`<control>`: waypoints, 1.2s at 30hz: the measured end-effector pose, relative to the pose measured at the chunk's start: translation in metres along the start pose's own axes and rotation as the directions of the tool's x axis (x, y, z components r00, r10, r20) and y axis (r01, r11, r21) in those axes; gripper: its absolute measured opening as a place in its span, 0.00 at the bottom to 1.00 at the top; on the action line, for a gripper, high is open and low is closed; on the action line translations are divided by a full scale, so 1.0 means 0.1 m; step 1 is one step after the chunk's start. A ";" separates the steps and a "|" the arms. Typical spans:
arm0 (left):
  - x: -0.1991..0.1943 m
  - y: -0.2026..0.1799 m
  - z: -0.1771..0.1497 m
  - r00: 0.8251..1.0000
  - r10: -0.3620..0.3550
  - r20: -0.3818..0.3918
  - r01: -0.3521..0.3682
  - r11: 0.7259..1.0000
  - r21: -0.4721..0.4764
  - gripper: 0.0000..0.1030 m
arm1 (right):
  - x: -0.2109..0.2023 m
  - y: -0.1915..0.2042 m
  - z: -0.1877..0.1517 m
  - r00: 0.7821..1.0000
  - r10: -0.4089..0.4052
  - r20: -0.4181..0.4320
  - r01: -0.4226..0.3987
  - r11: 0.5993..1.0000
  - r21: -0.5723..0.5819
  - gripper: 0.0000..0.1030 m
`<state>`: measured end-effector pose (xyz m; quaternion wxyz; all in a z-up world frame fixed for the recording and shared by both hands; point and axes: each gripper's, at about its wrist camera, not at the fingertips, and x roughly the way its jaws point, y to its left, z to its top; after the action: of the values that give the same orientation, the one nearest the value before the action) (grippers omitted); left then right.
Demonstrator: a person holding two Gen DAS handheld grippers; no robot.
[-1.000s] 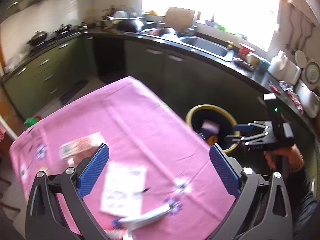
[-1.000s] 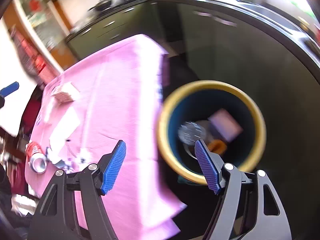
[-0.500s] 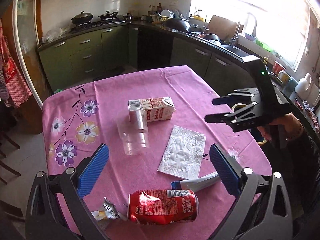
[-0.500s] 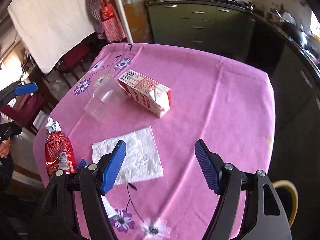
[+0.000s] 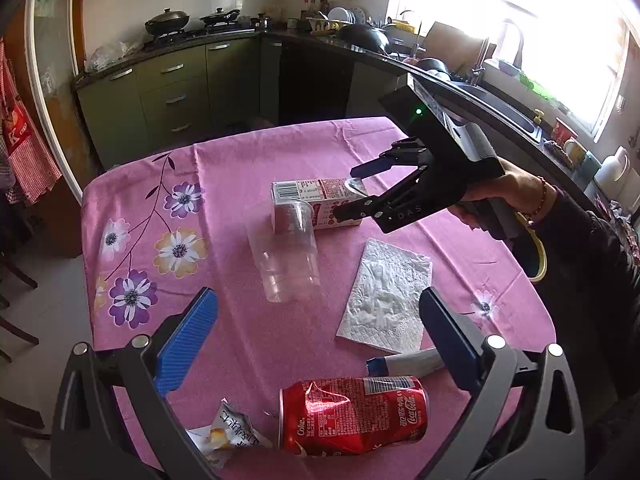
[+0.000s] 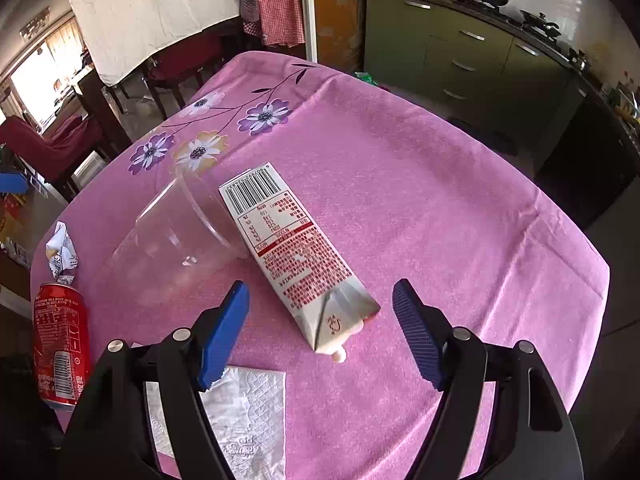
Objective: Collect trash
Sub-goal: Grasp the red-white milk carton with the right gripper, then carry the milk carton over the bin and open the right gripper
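A white and red milk carton (image 6: pixel 296 248) lies on its side on the pink tablecloth; it also shows in the left wrist view (image 5: pixel 316 200). A clear plastic cup (image 5: pixel 286 256) lies against it. My right gripper (image 6: pixel 320 332) is open and empty, its jaws on either side of the carton's folded end; it shows from outside in the left wrist view (image 5: pixel 350 192). My left gripper (image 5: pixel 318 336) is open and empty above the near table edge. A crushed red cola can (image 5: pixel 354 416), a white napkin (image 5: pixel 386 296), a crumpled wrapper (image 5: pixel 228 436) and a white tube (image 5: pixel 404 364) lie near it.
The yellow-rimmed bin (image 5: pixel 536 256) stands off the table's right side behind the right arm. Green kitchen cabinets (image 5: pixel 180 92) and a counter with a sink (image 5: pixel 500 100) run behind. Dark red chairs (image 6: pixel 52 144) stand beyond the far table side.
My right gripper has swung from over the bin back across the table to the milk carton. My left gripper has turned from the bin side to face the table's trash.
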<state>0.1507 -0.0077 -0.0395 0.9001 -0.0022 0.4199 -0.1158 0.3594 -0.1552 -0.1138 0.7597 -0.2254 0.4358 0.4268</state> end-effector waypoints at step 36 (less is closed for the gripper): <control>-0.04 -0.27 -0.02 1.000 -0.006 0.007 0.005 0.999 0.052 0.93 | -0.47 0.21 -0.63 0.989 -0.139 0.044 0.139 0.990 0.005 0.35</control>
<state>0.1413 -0.0334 -0.0349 0.9011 0.0194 0.4135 -0.1290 0.3000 -0.2106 -0.1057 0.7974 -0.2449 0.4023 0.3771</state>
